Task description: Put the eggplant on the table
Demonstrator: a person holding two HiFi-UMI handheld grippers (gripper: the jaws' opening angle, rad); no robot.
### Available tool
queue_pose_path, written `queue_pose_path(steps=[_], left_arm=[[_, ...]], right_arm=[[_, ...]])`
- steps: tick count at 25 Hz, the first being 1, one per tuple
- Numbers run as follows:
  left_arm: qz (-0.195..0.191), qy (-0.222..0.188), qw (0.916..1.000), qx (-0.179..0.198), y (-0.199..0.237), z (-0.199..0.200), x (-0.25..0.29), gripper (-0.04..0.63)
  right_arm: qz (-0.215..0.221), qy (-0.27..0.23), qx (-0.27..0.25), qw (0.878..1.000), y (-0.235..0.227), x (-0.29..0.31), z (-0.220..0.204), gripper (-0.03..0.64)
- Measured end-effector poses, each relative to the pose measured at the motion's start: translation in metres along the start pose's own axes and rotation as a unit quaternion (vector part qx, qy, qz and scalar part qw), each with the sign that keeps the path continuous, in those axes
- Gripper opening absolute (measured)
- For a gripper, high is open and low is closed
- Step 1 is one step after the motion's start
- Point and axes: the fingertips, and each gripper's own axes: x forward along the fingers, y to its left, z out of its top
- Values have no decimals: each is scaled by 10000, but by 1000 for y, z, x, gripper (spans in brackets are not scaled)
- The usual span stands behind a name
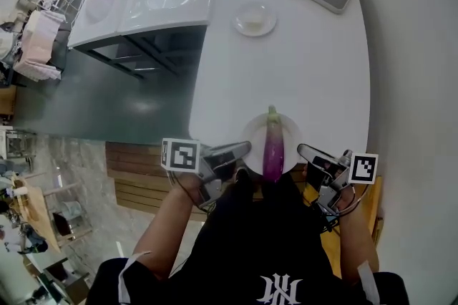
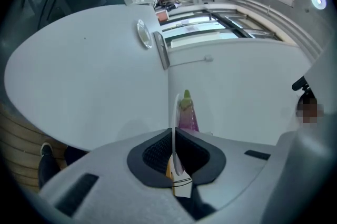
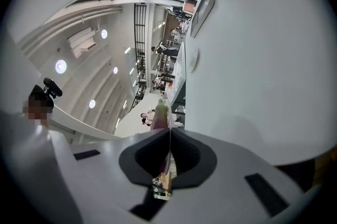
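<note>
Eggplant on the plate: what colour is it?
The eggplant is purple, paling to pink near its green stem; clearest in the head view.

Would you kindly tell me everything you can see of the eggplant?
The eggplant is long and slim, glossy purple paling to pink near its green cap, which points away from the person. It lies flat across a small white plate, spanning it rim to rim, over the near end of the table. Only the plate touches it; the left gripper and right gripper clamp the plate's rim.
</note>
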Motion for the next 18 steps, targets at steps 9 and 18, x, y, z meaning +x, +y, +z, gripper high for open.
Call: queue_pose_path(steps=[9, 18], left_arm=[[-224, -112, 9996, -155, -14, 32, 38, 14], [127, -182, 9997, -113, 61, 125, 75, 14]], right_arm=[[137, 112, 137, 9997, -9, -9, 54, 8], [40, 427, 95, 9990, -79, 51, 139, 8]])
